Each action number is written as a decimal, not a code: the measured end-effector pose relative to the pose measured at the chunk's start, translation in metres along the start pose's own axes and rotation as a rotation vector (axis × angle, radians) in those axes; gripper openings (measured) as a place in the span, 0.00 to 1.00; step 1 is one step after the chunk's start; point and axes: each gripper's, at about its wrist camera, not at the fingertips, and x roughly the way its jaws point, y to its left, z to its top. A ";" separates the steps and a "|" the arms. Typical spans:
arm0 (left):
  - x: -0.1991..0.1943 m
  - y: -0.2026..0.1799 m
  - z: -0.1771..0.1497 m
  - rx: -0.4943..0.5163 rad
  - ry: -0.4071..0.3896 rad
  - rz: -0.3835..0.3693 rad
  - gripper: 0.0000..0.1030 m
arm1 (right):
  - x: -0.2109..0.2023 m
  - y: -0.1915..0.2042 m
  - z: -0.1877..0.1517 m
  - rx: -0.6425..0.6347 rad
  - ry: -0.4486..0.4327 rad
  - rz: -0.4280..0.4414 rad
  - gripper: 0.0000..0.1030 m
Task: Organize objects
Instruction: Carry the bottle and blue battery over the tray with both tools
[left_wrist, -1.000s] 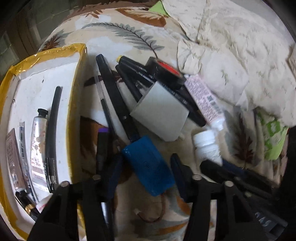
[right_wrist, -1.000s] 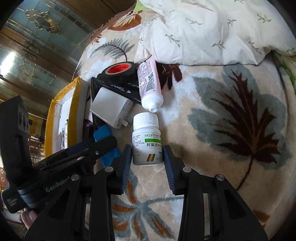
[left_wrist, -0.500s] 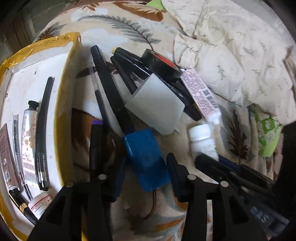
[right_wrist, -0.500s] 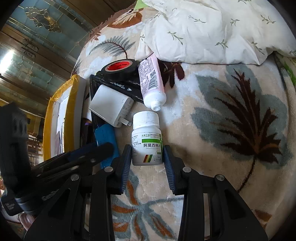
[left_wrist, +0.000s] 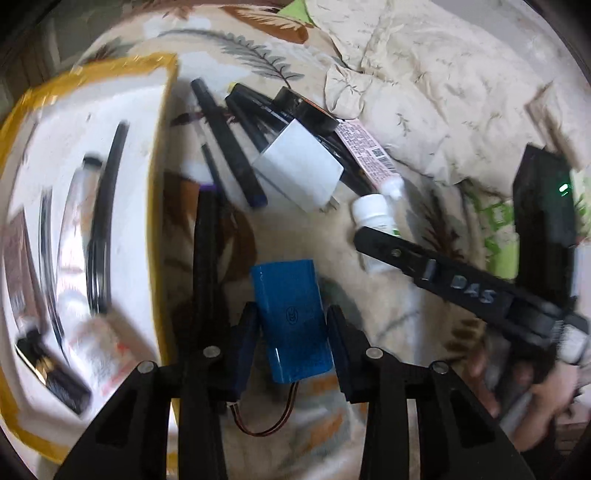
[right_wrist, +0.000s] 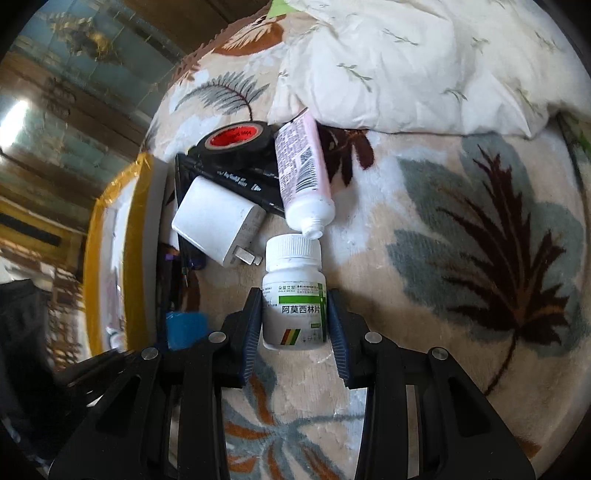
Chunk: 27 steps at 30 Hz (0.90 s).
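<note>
A blue battery pack (left_wrist: 288, 295) with a thin wire sits lengthwise between the fingers of my left gripper (left_wrist: 291, 332). The jaws are closing and both pads touch its sides. It also shows as a blue patch (right_wrist: 184, 328) in the right wrist view. A white pill bottle (right_wrist: 294, 280) with a green label lies on the leaf-patterned blanket. My right gripper (right_wrist: 293, 306) is shut on its body, with the cap pointing away. To the left stands a white box with a yellow-taped rim (left_wrist: 159, 184), holding tubes and pens.
A white charger (left_wrist: 299, 170), a black tape roll (left_wrist: 306, 110), a pink tube (left_wrist: 365, 151) and several black pens (left_wrist: 229, 140) lie piled beside the box. A cream quilt (left_wrist: 443, 92) covers the far side. A person's hand (left_wrist: 535, 387) holds the right gripper.
My left gripper moved over the blue battery pack and narrowed onto it. The pack now lies straight between the jaws, away from the pile. The right gripper and bottle stayed put.
</note>
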 end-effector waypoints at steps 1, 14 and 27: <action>-0.004 0.001 -0.003 -0.004 -0.001 -0.021 0.36 | -0.001 0.003 -0.002 -0.016 -0.003 -0.011 0.33; -0.080 0.041 0.005 -0.035 -0.137 -0.041 0.36 | -0.029 0.056 -0.025 -0.097 -0.042 0.104 0.32; -0.080 0.156 0.038 -0.200 -0.200 0.008 0.36 | -0.002 0.152 -0.013 -0.213 -0.002 0.143 0.32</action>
